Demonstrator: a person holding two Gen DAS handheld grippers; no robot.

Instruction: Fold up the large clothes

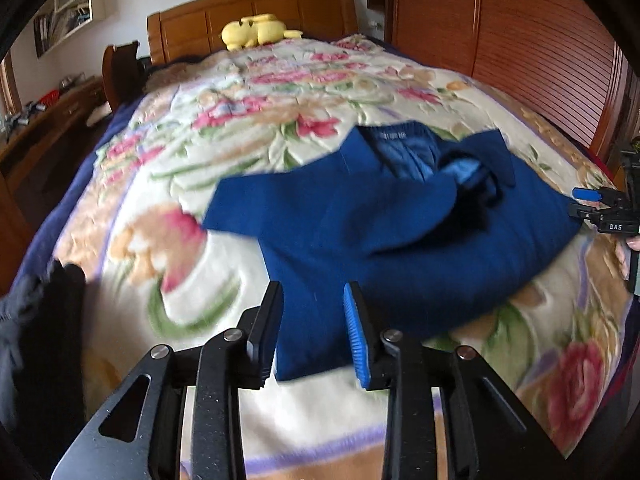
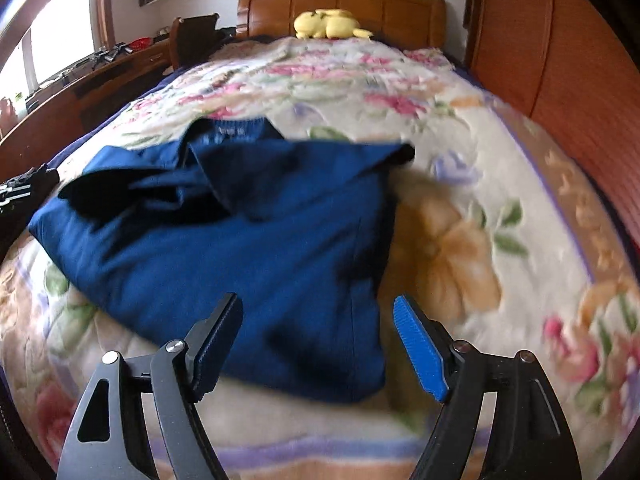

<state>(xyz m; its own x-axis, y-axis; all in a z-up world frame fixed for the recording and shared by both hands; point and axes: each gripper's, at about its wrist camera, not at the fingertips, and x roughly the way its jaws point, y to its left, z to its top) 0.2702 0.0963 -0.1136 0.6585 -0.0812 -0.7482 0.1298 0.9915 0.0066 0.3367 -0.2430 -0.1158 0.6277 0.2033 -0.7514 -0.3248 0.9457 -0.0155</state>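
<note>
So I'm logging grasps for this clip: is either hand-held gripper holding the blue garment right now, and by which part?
Nothing is held. The left hand-held gripper and right hand-held gripper are both open above the folded dark blue garment on the floral blanket.

"DAS" on right tongs (image 1: 588, 205); jacket neck label (image 1: 393, 136) illegible

Lit softly by daylight from a blown-out window (image 2: 48, 40) at ten o'clock, smeared throughout by motion blur, bent hard by fisheye and vignetted black toward every corner.
</note>
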